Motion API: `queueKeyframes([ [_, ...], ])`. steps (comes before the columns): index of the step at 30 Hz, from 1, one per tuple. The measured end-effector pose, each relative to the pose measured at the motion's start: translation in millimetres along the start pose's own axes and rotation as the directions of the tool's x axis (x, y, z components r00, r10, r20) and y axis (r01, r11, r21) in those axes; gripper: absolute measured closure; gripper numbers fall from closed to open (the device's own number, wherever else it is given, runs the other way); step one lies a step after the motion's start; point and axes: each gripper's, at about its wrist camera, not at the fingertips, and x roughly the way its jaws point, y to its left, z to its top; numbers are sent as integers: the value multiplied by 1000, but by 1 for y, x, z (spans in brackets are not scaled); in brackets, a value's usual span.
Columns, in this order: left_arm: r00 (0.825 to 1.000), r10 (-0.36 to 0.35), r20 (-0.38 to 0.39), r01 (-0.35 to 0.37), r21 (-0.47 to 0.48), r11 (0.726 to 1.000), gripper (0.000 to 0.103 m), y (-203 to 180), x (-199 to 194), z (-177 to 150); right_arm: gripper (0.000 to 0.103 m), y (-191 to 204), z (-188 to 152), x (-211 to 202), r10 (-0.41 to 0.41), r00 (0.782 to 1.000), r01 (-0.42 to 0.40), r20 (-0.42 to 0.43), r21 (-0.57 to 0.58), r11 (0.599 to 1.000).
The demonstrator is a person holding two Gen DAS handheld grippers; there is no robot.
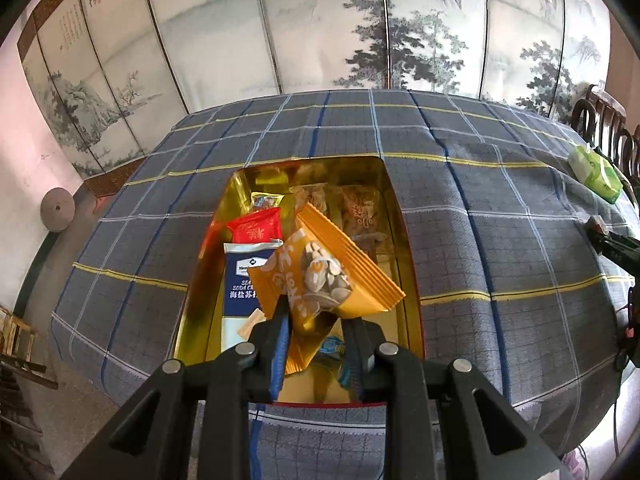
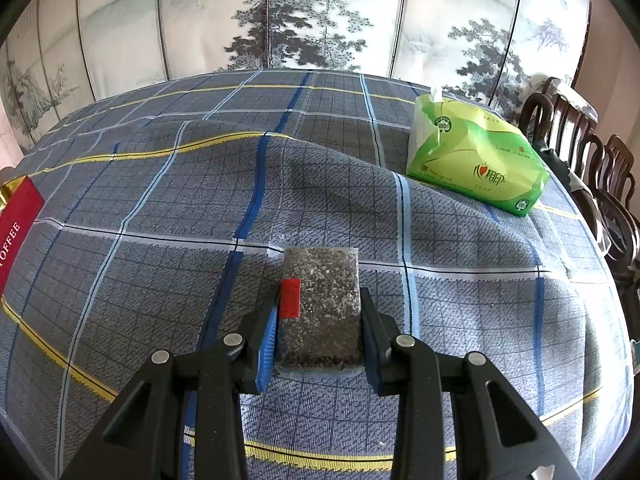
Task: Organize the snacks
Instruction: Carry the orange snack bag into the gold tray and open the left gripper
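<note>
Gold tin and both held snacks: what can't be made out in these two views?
- Left wrist view: the orange packet in the left gripper covers the middle of the gold tin and the cracker pack.
- Right wrist view: the frame edge cuts off the tin's red side; the red label on the dark bar in the right gripper is too small to read.

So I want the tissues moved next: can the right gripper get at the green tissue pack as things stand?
Probably not yet: the right gripper is shut on a dark seed bar. The cloth up to the green tissue pack lies bare.
</note>
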Motion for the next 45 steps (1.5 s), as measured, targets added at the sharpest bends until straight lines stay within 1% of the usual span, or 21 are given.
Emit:
queueKeyframes([
  [12,1000,22,2,-22,-1,1000,78,5,13,9,71,1,0,0,-4,1000,4,0,-3,1000],
  [29,1000,29,3,-29,1,1000,78,12,28,24,72,1,0,0,-4,1000,4,0,-4,1000],
  [38,999,33,-20,-33,0,999,77,17,44,31,71,1,0,0,-5,1000,5,0,-5,1000],
  [41,999,39,-37,-38,15,999,77,16,52,31,71,1,0,0,-5,1000,5,0,-5,1000],
  [45,998,16,-54,-17,-11,1000,75,22,57,29,71,2,0,0,-5,1000,5,0,-5,1000],
])
